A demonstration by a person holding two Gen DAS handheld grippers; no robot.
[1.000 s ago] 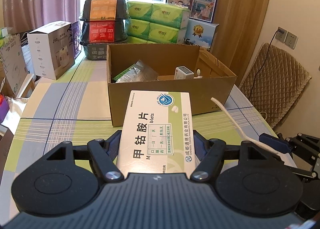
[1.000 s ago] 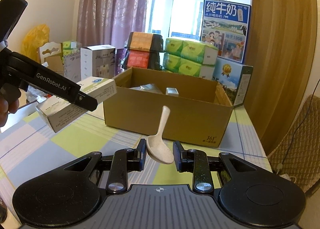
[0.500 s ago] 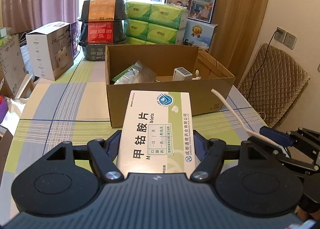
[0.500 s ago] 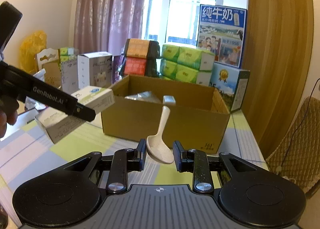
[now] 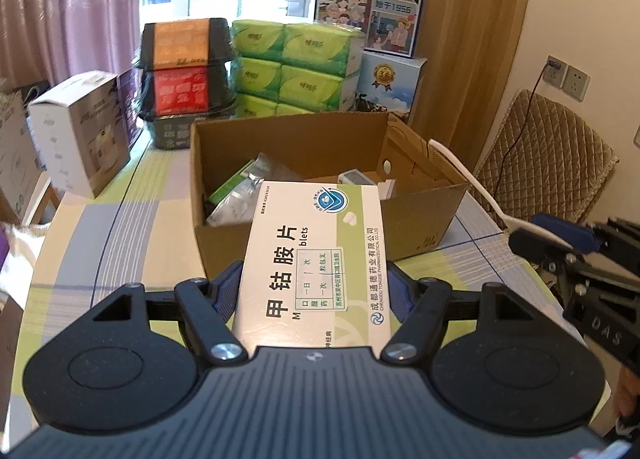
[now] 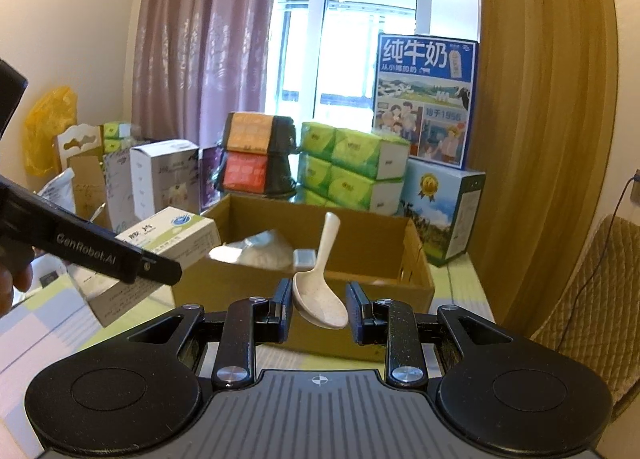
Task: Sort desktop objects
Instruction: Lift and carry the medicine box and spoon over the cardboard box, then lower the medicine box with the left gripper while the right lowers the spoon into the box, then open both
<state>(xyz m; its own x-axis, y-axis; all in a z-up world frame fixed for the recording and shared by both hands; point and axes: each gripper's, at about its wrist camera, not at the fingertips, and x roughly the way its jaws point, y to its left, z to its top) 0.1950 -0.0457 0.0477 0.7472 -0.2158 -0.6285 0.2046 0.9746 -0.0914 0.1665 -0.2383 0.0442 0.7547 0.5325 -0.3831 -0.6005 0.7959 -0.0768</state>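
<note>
Ahead of both grippers, on the checked tablecloth: open cardboard box, already holding a silvery pouch and a small white packet

Clamped flat in the left gripper, pads on both long edges: white-and-green medicine box, long axis running straight forward from the jaws, far end already over the carton's near wall. Seems the closer of the two to dropping its load; probably a short push forward and a release

Pinched at the bowl in the right gripper: cream rice spoon, handle tilted up and forward toward the carton's opening, carton's near wall just beyond the fingertips. Likely next in, with a slightly longer reach so the handle clears the rim

Seen from the right wrist, left gripper off to the left, beside the carton's left corner
</note>
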